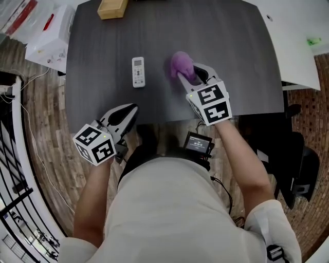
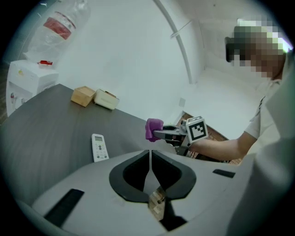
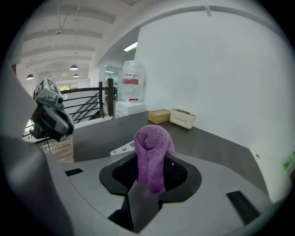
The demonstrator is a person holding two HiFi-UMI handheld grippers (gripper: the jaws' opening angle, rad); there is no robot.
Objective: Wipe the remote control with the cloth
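Two tongs are in my hands. My left tongs (image 1: 131,110) hang over the near edge of the dark grey wood-grain counter (image 1: 226,41), a little left of the middle. Their jaws are pressed together with nothing between them. My right tongs (image 1: 194,77) are further in over the counter and clamped on a bunched, fuzzy purple cloth (image 1: 181,66). It is pinched at its middle and bulges out past the tips toward the far side.

The slim white rectangular remote control (image 1: 139,72) lies flat on the counter with its buttons up and its small screen at the far end. It sits just left of the purple cloth and apart from it, and neither pair of tongs touches it. It is also beyond my left tongs, toward the far side.

At the far edge of the counter rests a small tan cardboard box (image 1: 113,7), well apart from the remote control
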